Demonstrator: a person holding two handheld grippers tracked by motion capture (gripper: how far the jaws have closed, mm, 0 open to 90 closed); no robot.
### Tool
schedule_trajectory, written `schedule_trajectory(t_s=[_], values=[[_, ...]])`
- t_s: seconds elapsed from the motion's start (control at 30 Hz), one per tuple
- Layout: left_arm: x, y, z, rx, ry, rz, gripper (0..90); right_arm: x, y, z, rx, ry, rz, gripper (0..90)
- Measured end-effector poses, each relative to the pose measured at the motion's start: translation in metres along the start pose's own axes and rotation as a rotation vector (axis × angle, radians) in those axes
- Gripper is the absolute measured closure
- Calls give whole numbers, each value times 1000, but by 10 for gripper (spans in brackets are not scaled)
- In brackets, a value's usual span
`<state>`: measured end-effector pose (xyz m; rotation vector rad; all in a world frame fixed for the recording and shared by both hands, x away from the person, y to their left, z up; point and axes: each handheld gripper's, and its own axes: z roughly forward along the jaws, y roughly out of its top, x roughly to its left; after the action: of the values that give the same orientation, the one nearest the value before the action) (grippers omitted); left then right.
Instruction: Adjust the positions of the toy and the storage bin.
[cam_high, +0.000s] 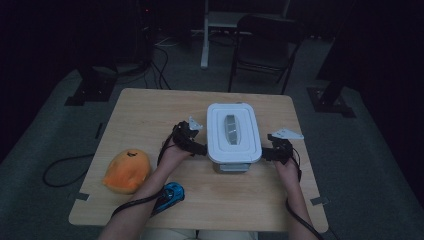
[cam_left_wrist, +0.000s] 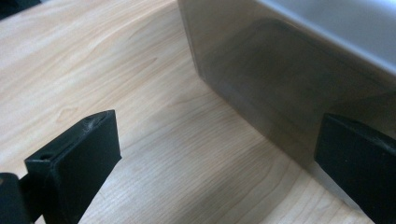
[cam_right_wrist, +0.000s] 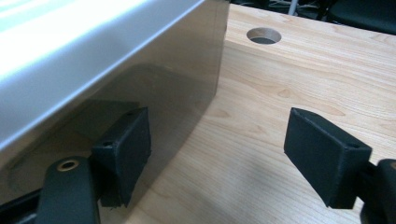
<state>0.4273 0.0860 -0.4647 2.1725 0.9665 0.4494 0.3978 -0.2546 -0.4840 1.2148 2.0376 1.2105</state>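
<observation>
Orange fruit-shaped object (cam_high: 127, 171) and blue item (cam_high: 170, 194) on wooden table (cam_high: 150, 115); folding chair (cam_high: 265, 45) beyond.

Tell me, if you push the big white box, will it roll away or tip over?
The white box probably won't roll: its sides look flat and it sits squarely on the table. It seems wider than tall, so tipping looks unlikely; it would likely just slide. Its see-through walls look smooth, so the left gripper and right gripper might slip.

Dim lab or studio: wooden table (cam_high: 145, 115), stand bases (cam_high: 92, 90), floor cables (cam_high: 60, 172), folding chair (cam_high: 265, 45)
</observation>
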Motion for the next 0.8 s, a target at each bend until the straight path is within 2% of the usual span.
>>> schedule_trajectory(t_s=[0.03, 0.13, 0.33, 0.4, 0.47, 0.53, 0.63, 0.73, 0.8], values=[[3, -1, 2, -3, -8, -13, 10, -1, 0, 1, -14, -3, 15, 196], [10, -2, 8, 3, 20, -27, 10, -4, 0, 5, -30, -4, 52, 179], [21, 3, 15, -5, 36, -45, 10, -7, 5, 15, -7, -46, 51, 180], [22, 7, 15, -12, 43, -49, 10, -9, 8, 19, 2, -43, 56, 179], [22, 11, 15, -6, 52, -35, 10, -11, 9, 23, 15, -38, 66, 182], [22, 15, 17, -8, 44, -34, 10, -13, 11, 25, 21, -32, 75, 191], [18, 18, 20, 13, 70, -3, 10, -14, 13, 28, 31, -17, 64, 213], [17, 19, 20, 0, 75, -20, 11, -16, 14, 28, 39, 4, 60, 236], [15, 18, 19, 2, 88, -16, 11, -16, 14, 28, 40, 21, 60, 251]])
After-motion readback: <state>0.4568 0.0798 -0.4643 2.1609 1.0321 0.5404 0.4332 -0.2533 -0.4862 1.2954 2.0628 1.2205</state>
